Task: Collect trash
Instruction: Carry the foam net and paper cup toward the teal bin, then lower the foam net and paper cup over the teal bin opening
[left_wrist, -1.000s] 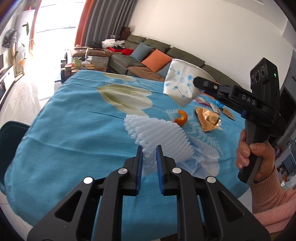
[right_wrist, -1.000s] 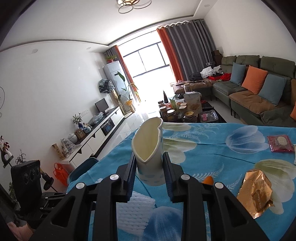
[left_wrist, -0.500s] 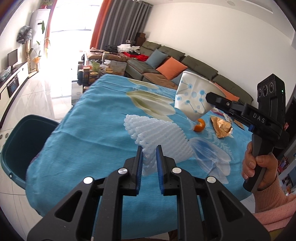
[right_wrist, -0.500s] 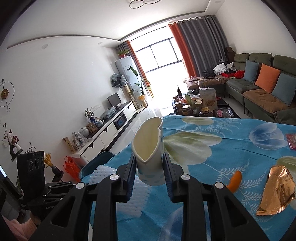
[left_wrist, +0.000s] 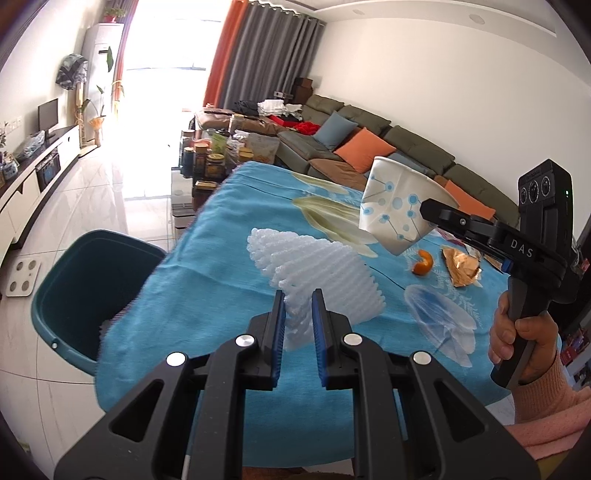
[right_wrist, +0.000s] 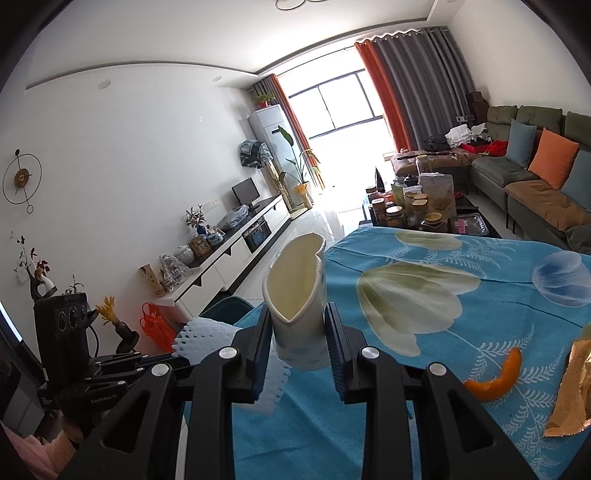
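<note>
A crushed white paper cup (right_wrist: 297, 306) with blue dots, its rim pinched flat, stood mouth-up in the right tongs (right_wrist: 297, 334), clamped at its base above the blue floral counter (right_wrist: 406, 332). The left tongs (left_wrist: 298, 317), nearly closed, gripped a white foam fruit net (left_wrist: 314, 277) stretching away from them, near a teal bin (left_wrist: 85, 288). Orange peel (left_wrist: 423, 263) and a gold wrapper (left_wrist: 461, 266) lay on the counter.

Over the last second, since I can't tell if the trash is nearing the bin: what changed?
Both grippers carried their loads sideways toward the teal bin, which has come into view beside the table. The left gripper still pinches the foam net; the right gripper still clamps the paper cup. Orange peel and gold wrapper unmoved.
</note>
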